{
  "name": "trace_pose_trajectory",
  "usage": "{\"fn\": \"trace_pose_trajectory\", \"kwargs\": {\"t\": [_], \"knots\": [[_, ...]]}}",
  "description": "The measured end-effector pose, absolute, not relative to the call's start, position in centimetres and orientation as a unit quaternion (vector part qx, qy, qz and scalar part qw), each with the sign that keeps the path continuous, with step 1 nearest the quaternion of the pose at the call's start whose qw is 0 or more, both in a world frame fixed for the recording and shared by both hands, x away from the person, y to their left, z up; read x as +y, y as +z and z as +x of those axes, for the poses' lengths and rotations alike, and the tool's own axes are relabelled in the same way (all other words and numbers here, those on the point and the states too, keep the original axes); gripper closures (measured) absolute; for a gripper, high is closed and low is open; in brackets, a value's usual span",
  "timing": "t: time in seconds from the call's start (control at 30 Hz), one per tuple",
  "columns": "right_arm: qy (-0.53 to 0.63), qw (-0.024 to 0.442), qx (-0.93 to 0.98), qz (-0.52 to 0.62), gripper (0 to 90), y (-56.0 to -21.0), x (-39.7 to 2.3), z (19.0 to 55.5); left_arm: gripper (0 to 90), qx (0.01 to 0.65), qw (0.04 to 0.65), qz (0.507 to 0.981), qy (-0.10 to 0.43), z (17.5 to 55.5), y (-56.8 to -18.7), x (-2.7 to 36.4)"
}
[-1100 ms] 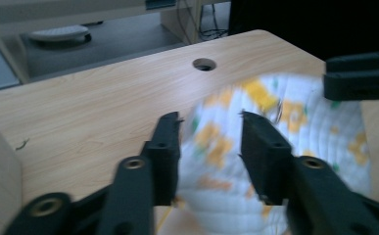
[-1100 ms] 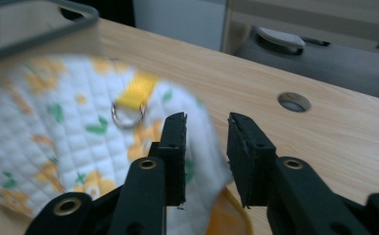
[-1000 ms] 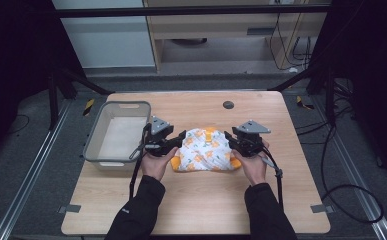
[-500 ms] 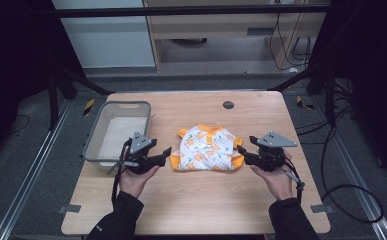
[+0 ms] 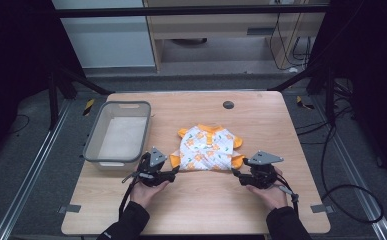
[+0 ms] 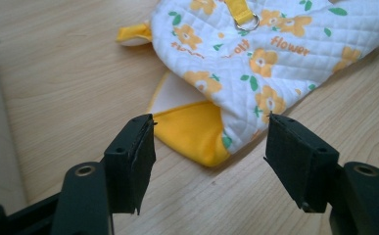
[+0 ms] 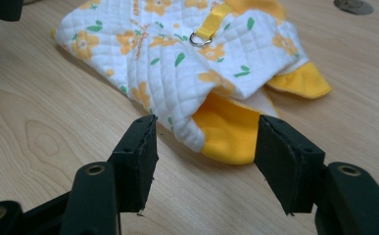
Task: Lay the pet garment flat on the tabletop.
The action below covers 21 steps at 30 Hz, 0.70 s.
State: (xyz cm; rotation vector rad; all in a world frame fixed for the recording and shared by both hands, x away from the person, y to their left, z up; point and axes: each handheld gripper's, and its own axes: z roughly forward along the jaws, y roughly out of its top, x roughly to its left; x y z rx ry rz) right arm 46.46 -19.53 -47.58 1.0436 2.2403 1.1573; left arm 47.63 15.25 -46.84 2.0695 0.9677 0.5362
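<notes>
A small quilted white garment (image 5: 207, 148) with orange flowers, yellow trim and a metal ring lies flat in the middle of the wooden table (image 5: 206, 210). My left gripper (image 5: 173, 173) rests low at its near left corner, and its jaws have just been opening. In the left gripper view the left gripper (image 6: 209, 132) stands open, with the garment's (image 6: 255, 54) yellow corner between the pads, untouched. My right gripper (image 5: 237, 175) sits at the near right corner, its jaws also just opening. Here too the right gripper (image 7: 207, 128) is open around a yellow corner of the garment (image 7: 177, 44) without pressing it.
A grey plastic bin (image 5: 125, 104) stands on the table's left side, close to my left hand. A dark round grommet (image 5: 228, 104) sits near the far edge. Black frame posts and cables surround the table.
Both grippers have let go of the garment's sides, drawn back toward the near edge and apart, and sunk lower. The garment now lies spread flat.
</notes>
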Motion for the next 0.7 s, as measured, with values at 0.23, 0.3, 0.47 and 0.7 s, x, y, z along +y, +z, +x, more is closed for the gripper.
{"fn": "trace_pose_trajectory", "kwargs": {"t": [0.23,0.3,0.47,0.7], "knots": [[0.387,0.196,0.823,0.367,45.4,-49.2,-18.5,47.3,41.3,0.371,0.365,0.829,0.203,48.2,-48.6,13.7],[0.377,0.194,0.829,0.365,48.2,-49.5,-18.3,47.7,44.7,0.371,0.363,0.831,0.199,48.4,-48.9,13.4],[0.374,0.195,0.833,0.357,57.2,-49.8,-17.9,48.1,55.5,0.375,0.360,0.835,0.184,48.7,-49.4,13.2],[0.364,0.190,0.843,0.348,81.0,-49.5,-17.5,47.8,79.1,0.371,0.366,0.837,0.171,48.5,-49.1,13.3]]}}
